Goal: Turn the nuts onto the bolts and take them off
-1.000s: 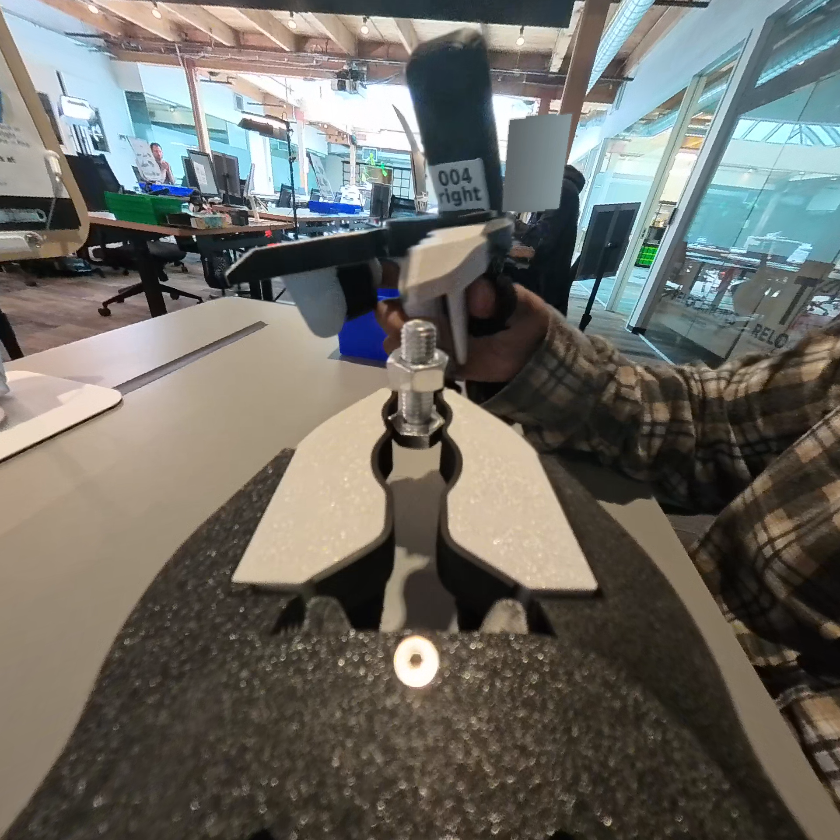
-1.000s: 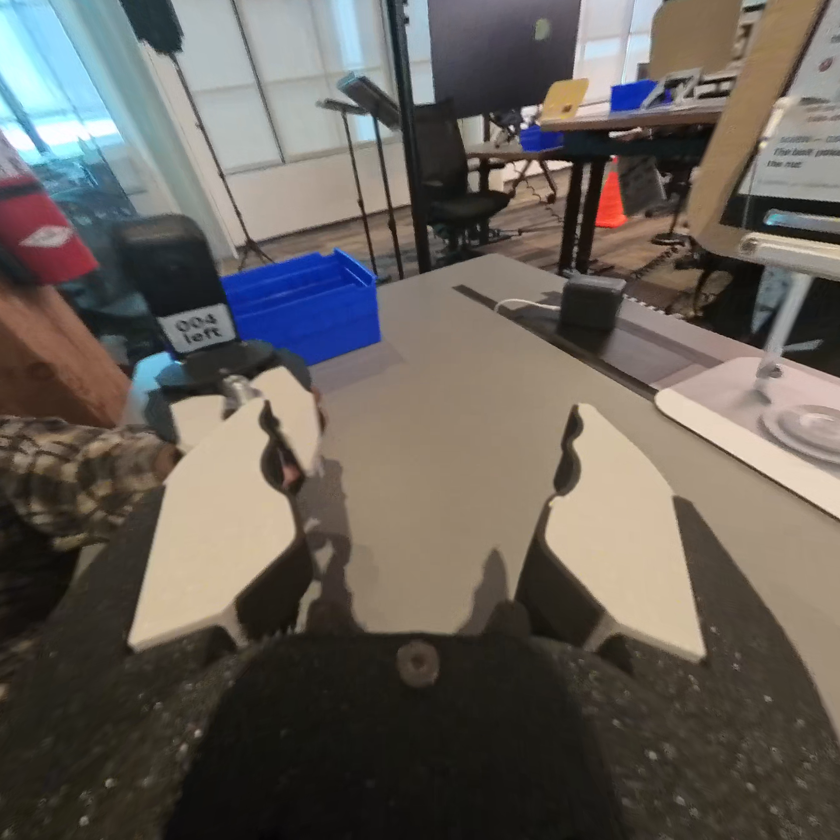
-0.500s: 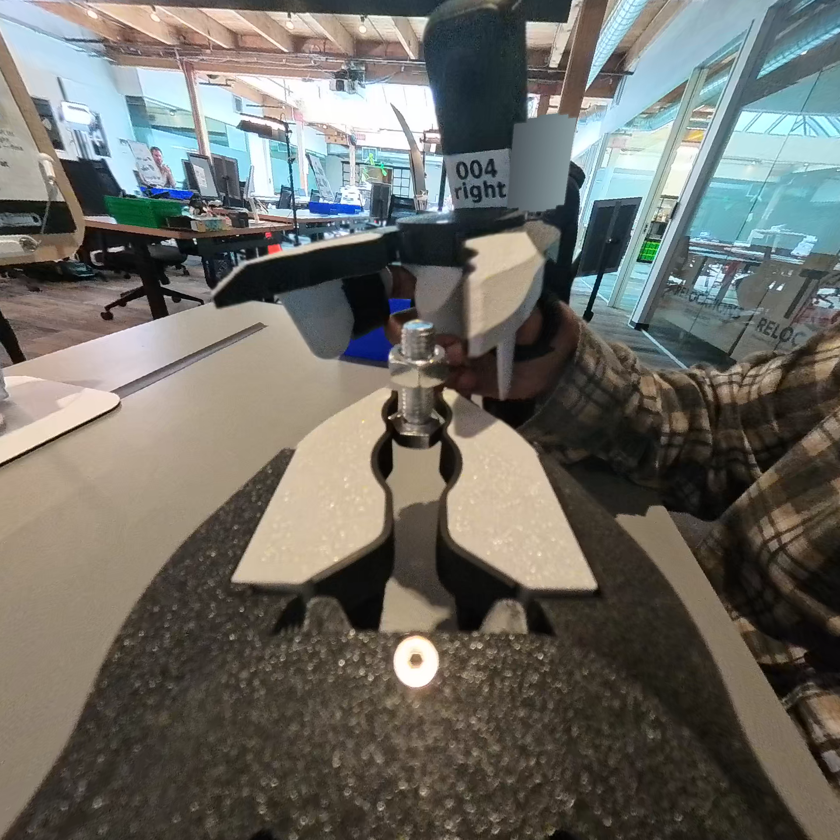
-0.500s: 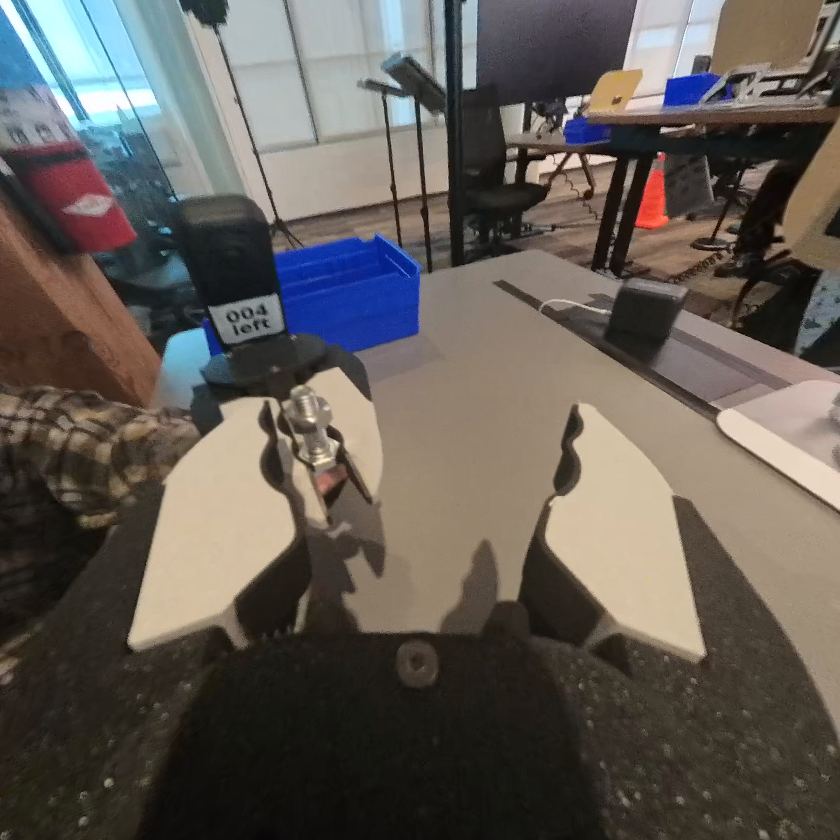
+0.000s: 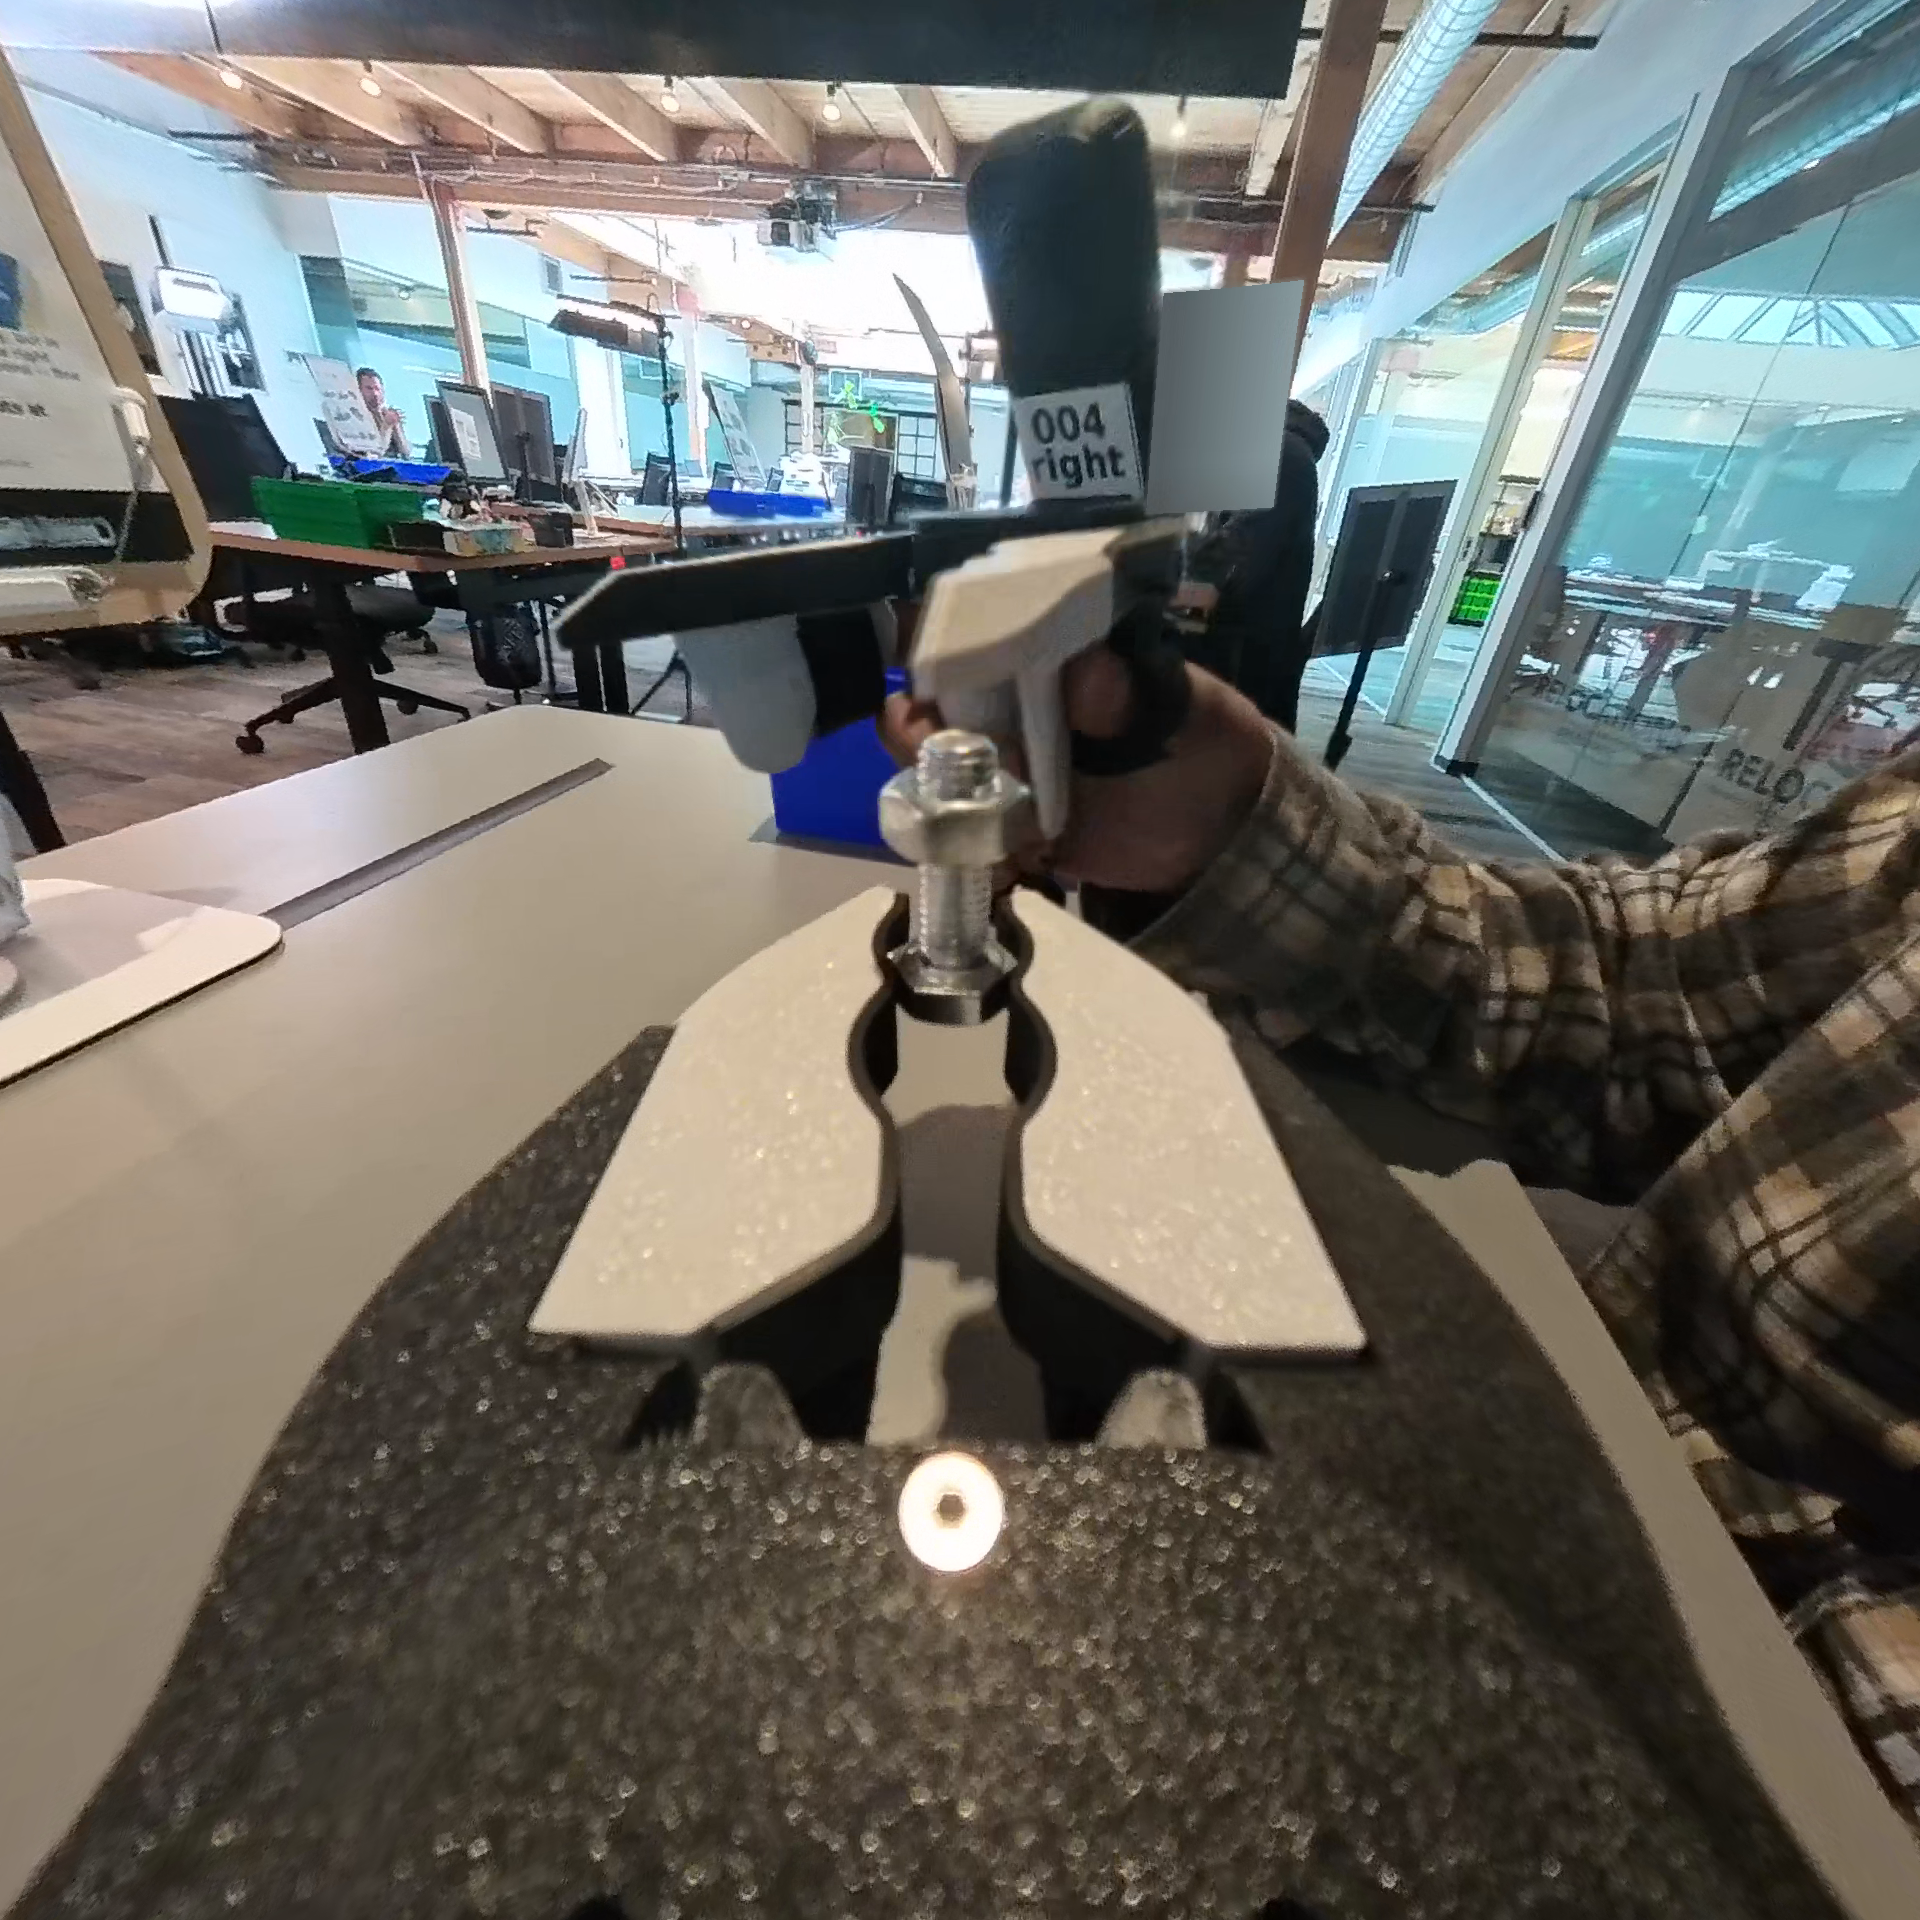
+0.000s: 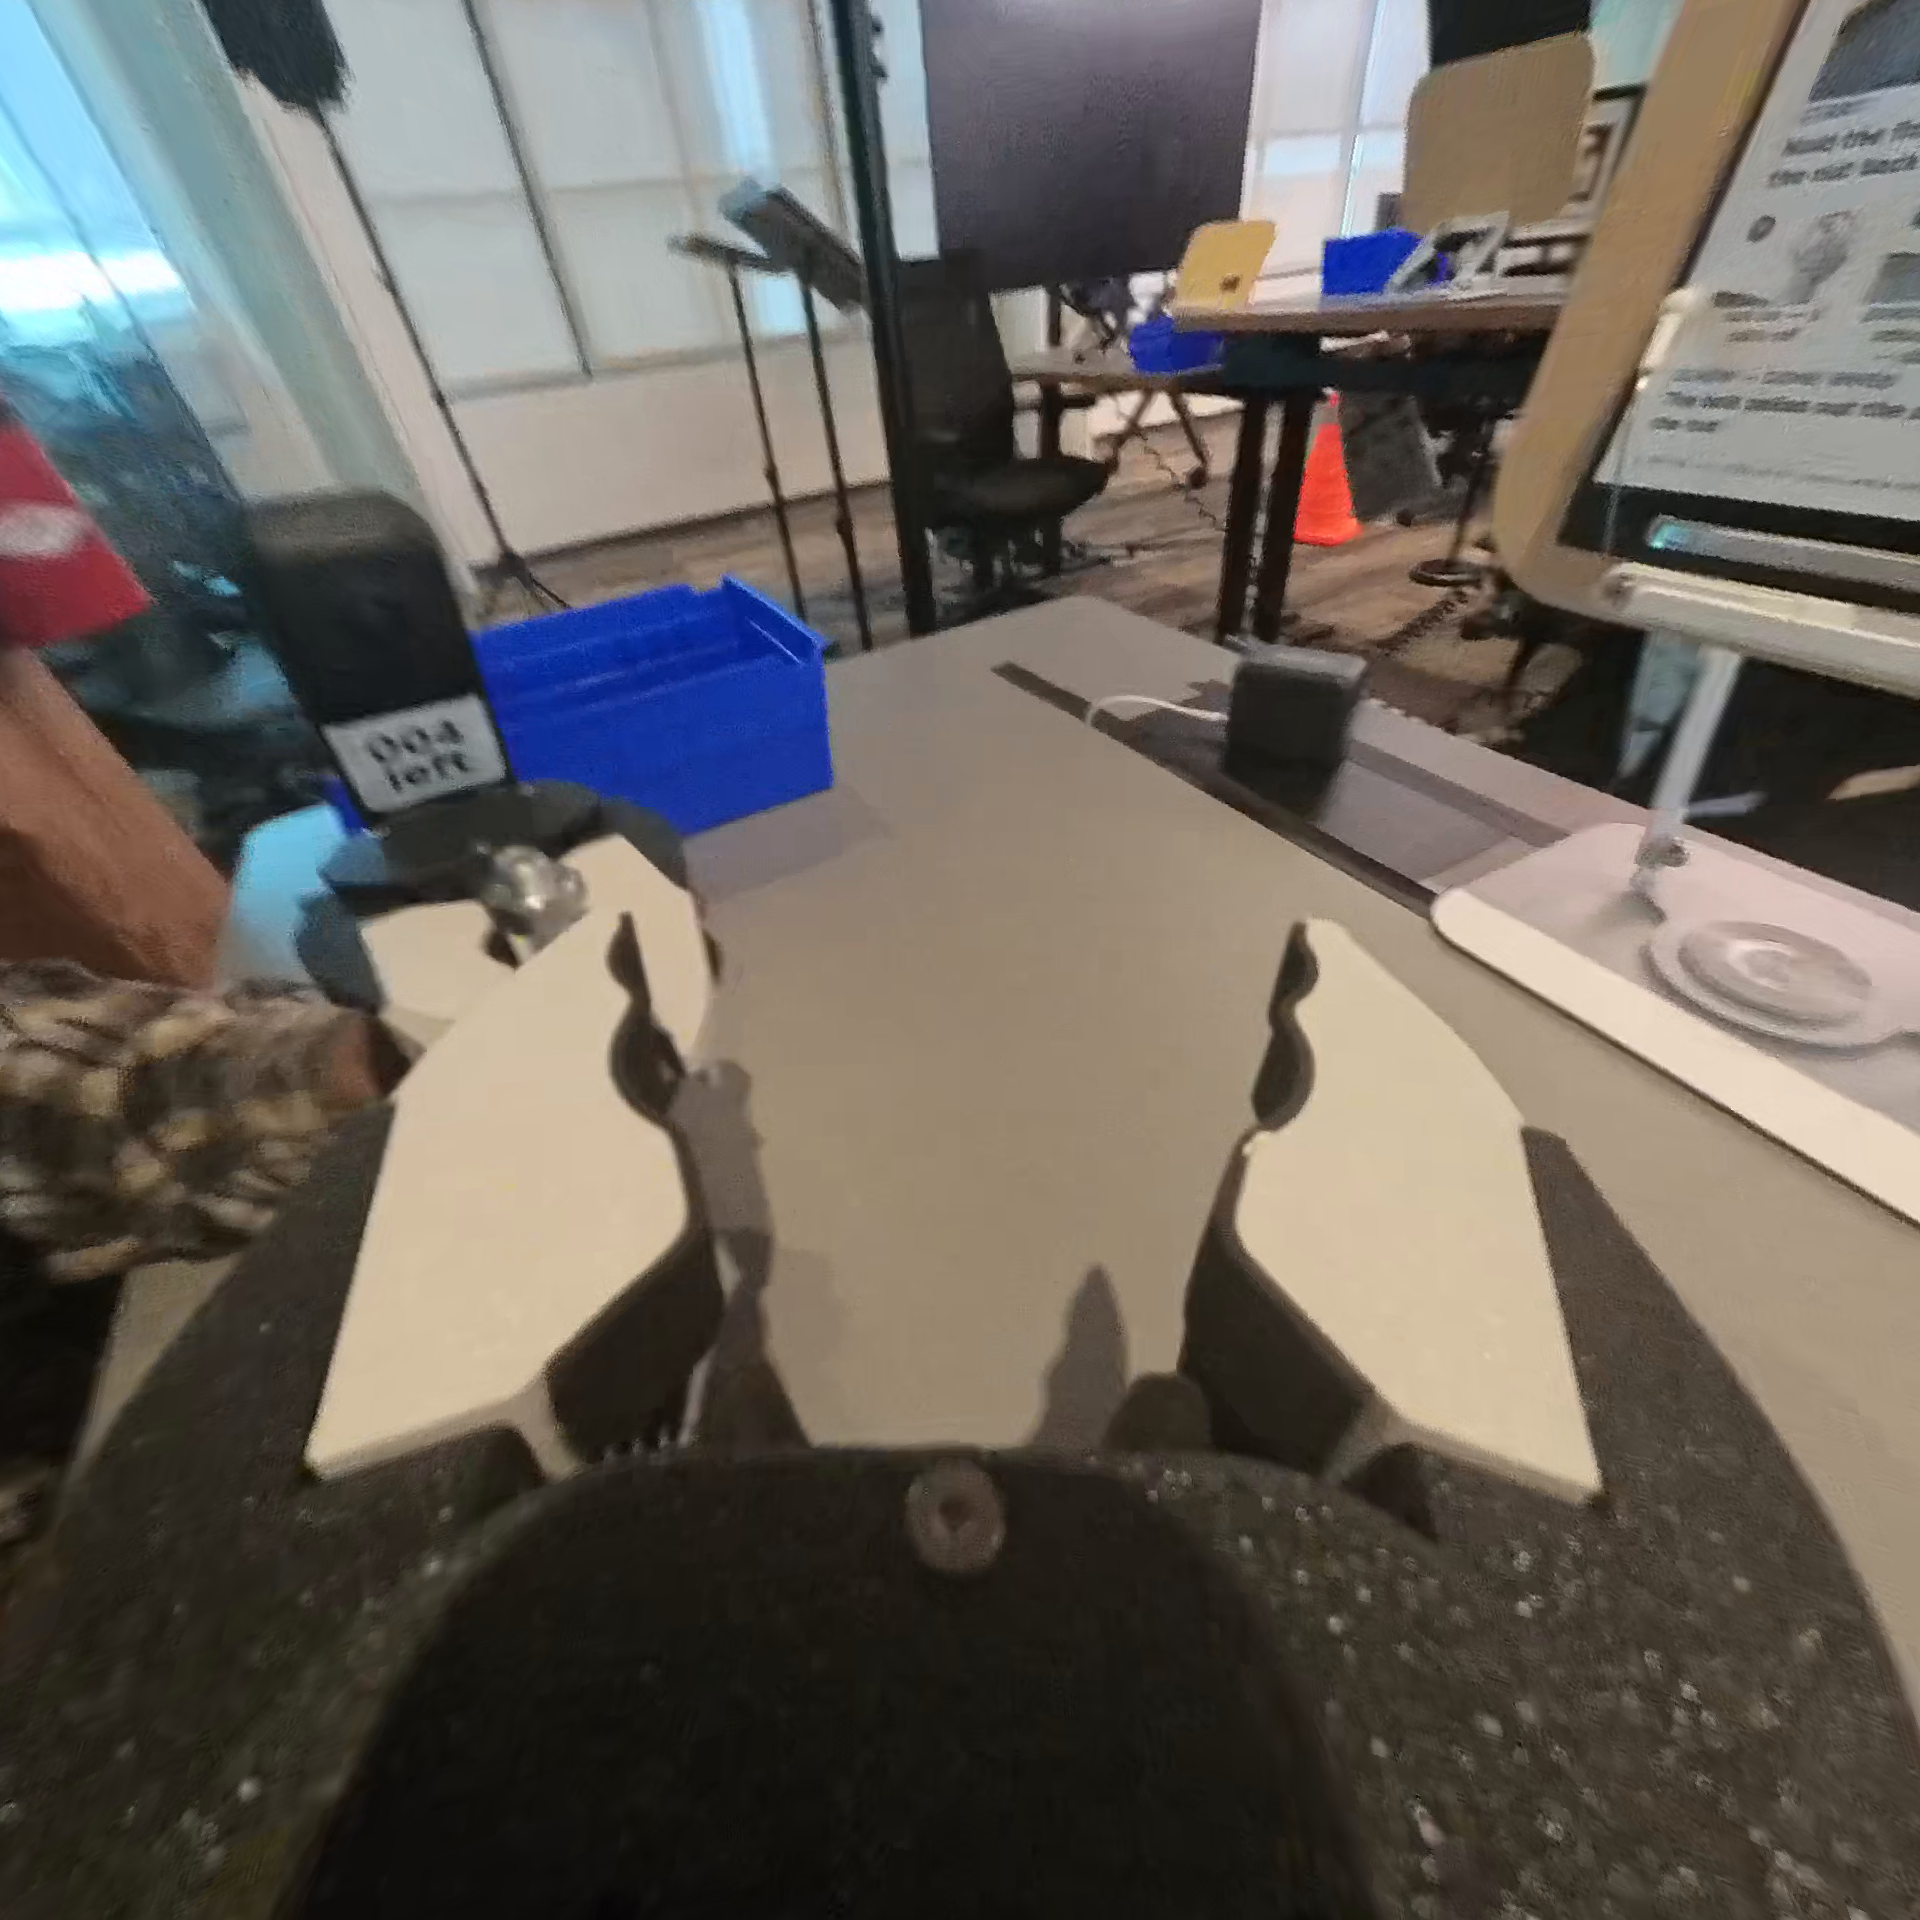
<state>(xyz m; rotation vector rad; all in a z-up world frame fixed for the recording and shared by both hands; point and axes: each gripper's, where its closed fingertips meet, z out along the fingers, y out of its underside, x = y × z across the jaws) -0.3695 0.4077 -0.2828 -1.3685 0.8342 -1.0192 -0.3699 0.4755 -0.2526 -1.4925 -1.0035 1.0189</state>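
Observation:
A steel bolt [image 5: 953,899] stands upright with its head clamped between the tips of my left gripper [image 5: 953,925], which is shut on it. A hex nut [image 5: 954,808] sits near the top of the thread. My right gripper [image 5: 883,675] is open just behind and above the nut, with one white finger [image 5: 997,644] close to it. In the right wrist view my right gripper [image 6: 961,935] is wide open and empty. There the bolt and nut [image 6: 530,883] and the left gripper [image 6: 436,831] lie to the left, outside the left finger [image 6: 540,1143].
A blue bin [image 6: 655,717] stands at the far table edge, also in the left wrist view [image 5: 831,779]. A small black box [image 6: 1288,717] with a white cable sits on the table's slot. A white stand base [image 6: 1662,987] is at the right. A plaid sleeve [image 5: 1558,987] reaches in.
My right gripper, open throughout, swung toward the bolt and then back, so the bolt is again outside its left finger. The nut appears slightly higher on the thread. My left gripper has held still.

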